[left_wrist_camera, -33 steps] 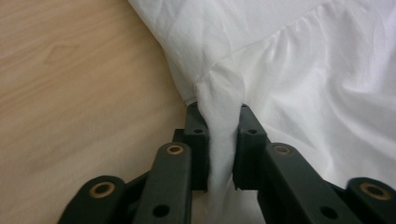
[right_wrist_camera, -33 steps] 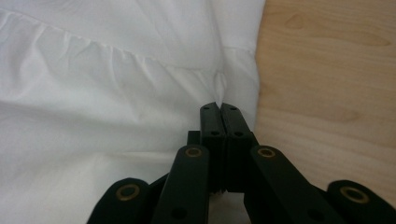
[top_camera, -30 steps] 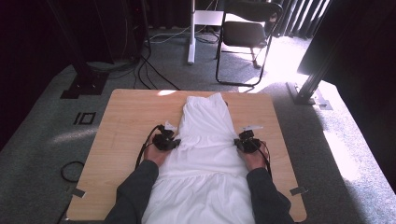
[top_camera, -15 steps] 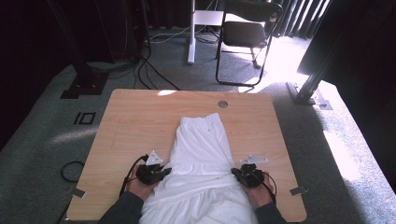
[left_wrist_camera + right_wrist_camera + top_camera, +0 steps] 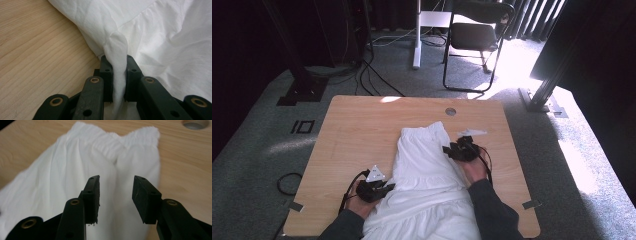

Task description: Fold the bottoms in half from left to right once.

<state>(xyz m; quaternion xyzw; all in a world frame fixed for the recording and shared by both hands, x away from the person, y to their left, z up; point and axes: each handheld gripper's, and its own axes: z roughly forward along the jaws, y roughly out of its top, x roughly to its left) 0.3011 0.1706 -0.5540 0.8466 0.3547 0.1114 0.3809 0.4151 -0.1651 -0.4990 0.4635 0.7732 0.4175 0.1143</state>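
A white garment (image 5: 424, 165) lies lengthwise on the wooden table (image 5: 357, 130), its gathered waistband (image 5: 117, 138) toward the far side. My left gripper (image 5: 386, 188) is by the garment's left edge near the front of the table. In the left gripper view it (image 5: 118, 61) is shut on a pinched fold of the white cloth (image 5: 117, 47). My right gripper (image 5: 454, 149) is at the garment's right edge, farther up the table. Its jaws have just been opening, and my right gripper (image 5: 116, 185) now stands open above the cloth with nothing between the pads.
A round hole (image 5: 450, 111) sits in the table near the far edge. Beyond the table stand a folding chair (image 5: 474, 35) and a white post (image 5: 416, 35), with cables (image 5: 377, 80) on the carpet. Bare wood lies left of the garment.
Both grippers first dragged the garment toward the near edge. Since then the right gripper has let go of the cloth, opened and moved back up the table; the left has stayed put.
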